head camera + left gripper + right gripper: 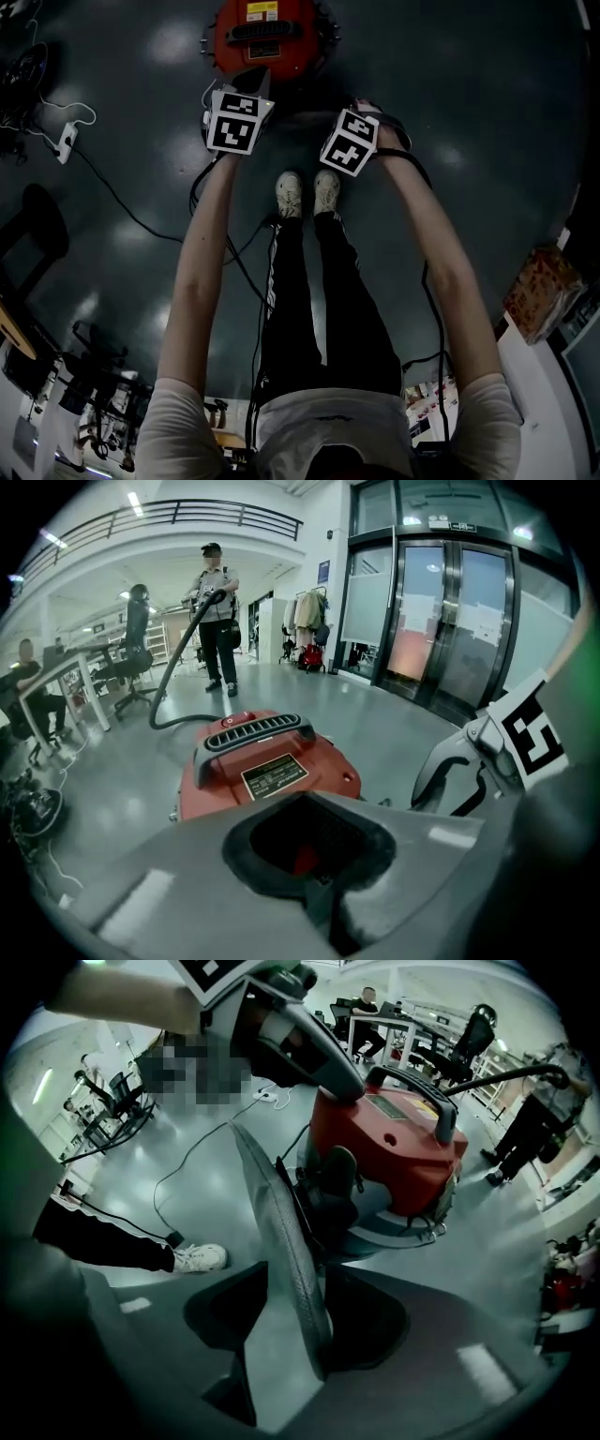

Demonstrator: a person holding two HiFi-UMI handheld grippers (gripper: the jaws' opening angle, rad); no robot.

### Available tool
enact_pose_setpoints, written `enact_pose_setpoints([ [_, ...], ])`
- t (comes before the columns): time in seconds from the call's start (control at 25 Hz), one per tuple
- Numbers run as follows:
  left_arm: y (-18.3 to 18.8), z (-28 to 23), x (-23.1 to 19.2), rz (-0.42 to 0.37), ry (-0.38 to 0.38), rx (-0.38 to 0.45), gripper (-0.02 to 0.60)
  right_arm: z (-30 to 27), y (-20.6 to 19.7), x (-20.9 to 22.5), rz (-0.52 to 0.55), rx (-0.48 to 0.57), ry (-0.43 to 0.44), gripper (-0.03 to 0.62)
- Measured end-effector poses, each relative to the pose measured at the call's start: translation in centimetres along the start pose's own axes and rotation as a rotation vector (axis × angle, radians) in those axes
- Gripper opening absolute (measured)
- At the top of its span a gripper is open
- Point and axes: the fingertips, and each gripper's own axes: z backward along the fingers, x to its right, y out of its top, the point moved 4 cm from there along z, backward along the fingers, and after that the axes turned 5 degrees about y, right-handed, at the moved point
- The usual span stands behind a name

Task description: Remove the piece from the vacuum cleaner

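The red vacuum cleaner (267,37) stands on the floor just ahead of both grippers, with a black handle and a label on top (262,761). A thin grey flat piece (281,1232) shows edge-on in the right gripper view. It rises from between the jaws toward the vacuum cleaner's base (394,1147), and my right gripper (300,1283) is shut on it. My left gripper (307,803) is shut with nothing seen between its jaws, and it points at the vacuum's near side (255,80). In the head view the right gripper (367,111) sits just right of the vacuum.
A black hose (173,677) runs from the vacuum to a standing person (216,602). Cables and a white power strip (66,141) lie on the floor at the left. My white shoes (305,192) stand just behind the grippers. Desks and chairs stand farther off.
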Motion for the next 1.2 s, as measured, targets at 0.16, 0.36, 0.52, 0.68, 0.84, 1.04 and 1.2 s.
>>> enact_pose_setpoints([
  [0.16, 0.1, 0.0, 0.2, -0.032, 0.005, -0.010, 0.003, -0.8, -0.6, 0.0, 0.043, -0.064, -0.046, 0.044],
  [0.36, 0.1, -0.3, 0.5, -0.085, -0.002, -0.041, 0.002, -0.9, -1.2, -2.0, 0.047, -0.042, -0.047, 0.035],
  [0.52, 0.0, -0.2, 0.6, -0.092, 0.002, -0.043, 0.000, -1.2, -1.5, -4.7, 0.076, -0.010, -0.047, 0.035],
  [0.68, 0.0, -0.2, 0.5, -0.074, 0.002, -0.043, 0.000, -1.0, -1.4, -4.9, 0.042, 0.010, -0.059, 0.035],
  [0.84, 0.0, -0.2, 0.5, -0.070, 0.010, -0.042, 0.000, -1.1, -1.2, -5.6, 0.065, 0.016, -0.078, 0.035],
  [1.04, 0.0, -0.1, 0.5, -0.068, 0.012, -0.039, 0.000, -1.6, -1.8, -10.1, 0.159, 0.010, -0.009, 0.035],
  [1.2, 0.1, 0.0, 0.4, -0.045, 0.019, -0.020, 0.000, -2.2, -3.6, -12.9, 0.072, 0.025, -0.011, 0.035],
])
